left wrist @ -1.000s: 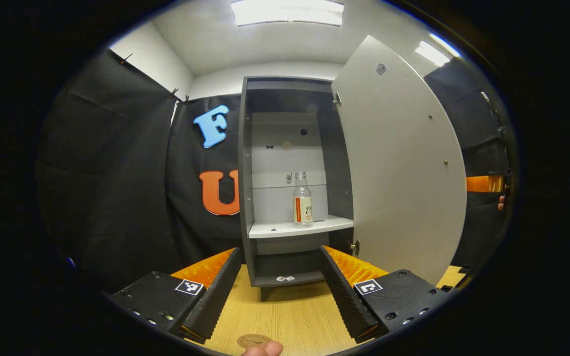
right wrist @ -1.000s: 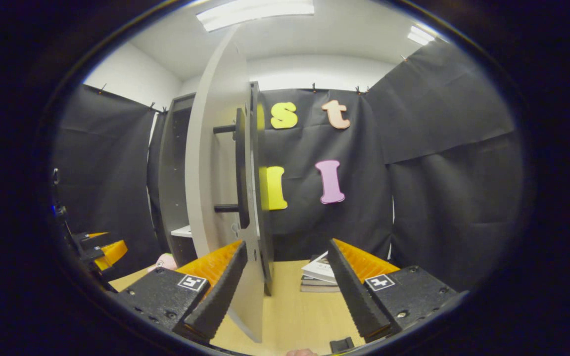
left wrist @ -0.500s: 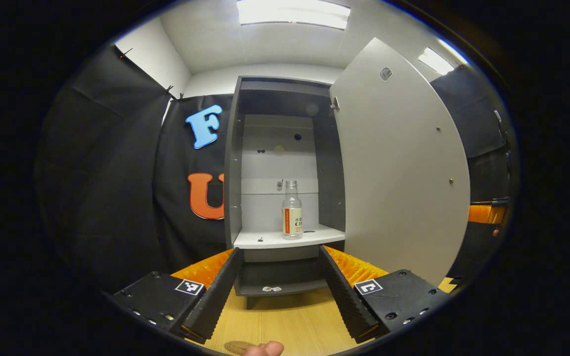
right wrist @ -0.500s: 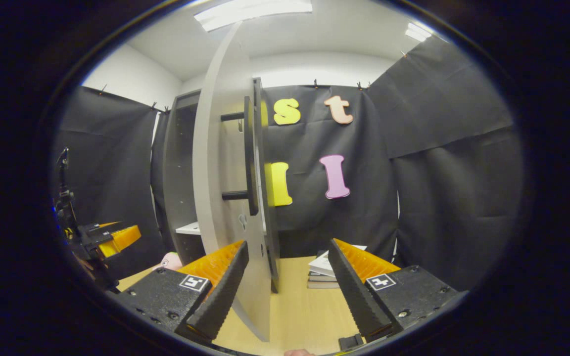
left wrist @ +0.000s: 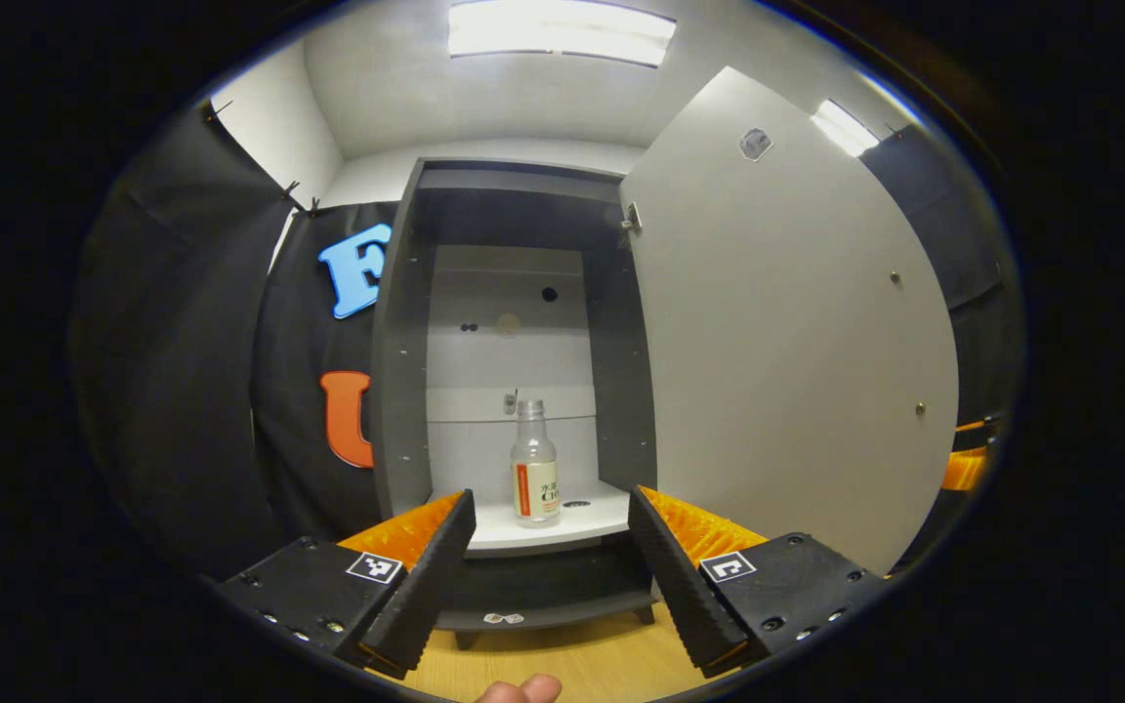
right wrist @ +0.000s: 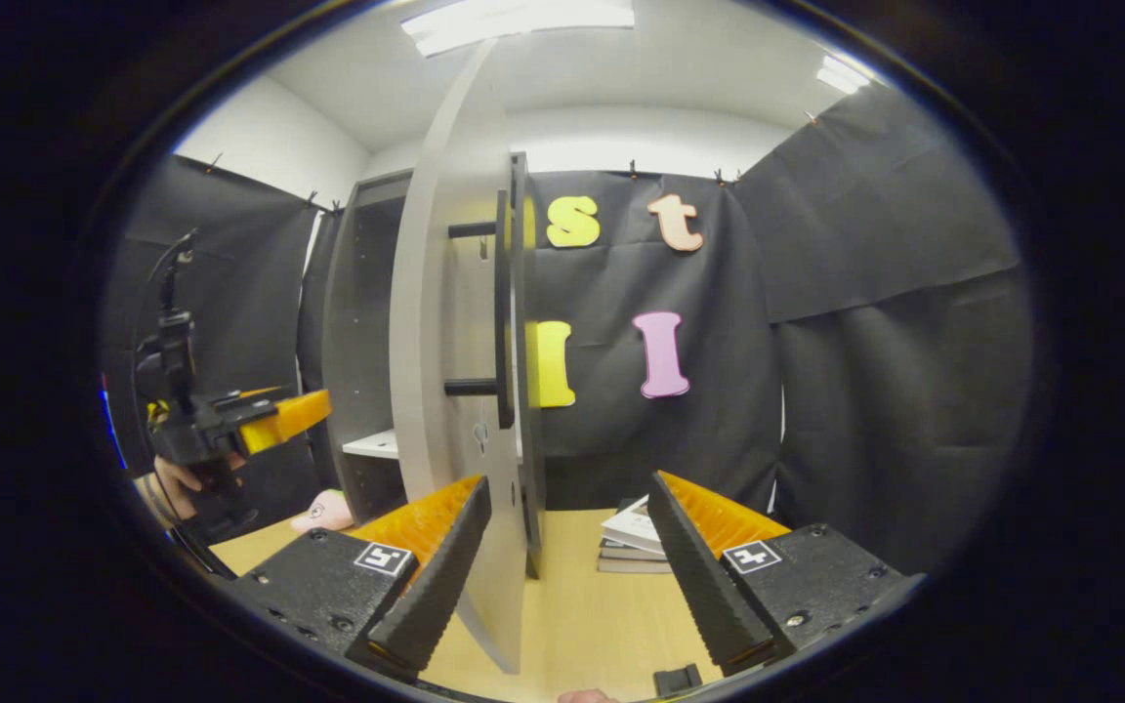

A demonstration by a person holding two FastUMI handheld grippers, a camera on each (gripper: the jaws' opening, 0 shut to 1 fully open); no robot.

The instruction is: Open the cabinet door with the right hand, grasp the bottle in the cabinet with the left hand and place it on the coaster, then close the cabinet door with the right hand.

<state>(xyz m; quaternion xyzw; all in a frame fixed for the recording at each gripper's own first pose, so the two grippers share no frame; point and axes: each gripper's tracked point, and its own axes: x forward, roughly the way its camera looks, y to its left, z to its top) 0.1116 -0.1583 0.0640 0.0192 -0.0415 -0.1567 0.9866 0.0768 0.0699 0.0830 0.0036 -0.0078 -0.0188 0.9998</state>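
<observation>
- My light comes from the ceiling panels [left wrist: 561,31], which blow out to pure white glare above the cabinet [left wrist: 509,391].
- Inside the cabinet the upper recess under its top is in shadow; the back wall lower down is evenly lit.
- The cabinet door [left wrist: 787,322] bows strongly from fisheye distortion.
- In my right gripper view, focus is sharp beside the cabinet, without motion blur.

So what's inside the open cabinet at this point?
One clear bottle stands upright on the white shelf, with a small dark mark beside it. The left gripper's fingers cover part of the lower compartment.
</observation>
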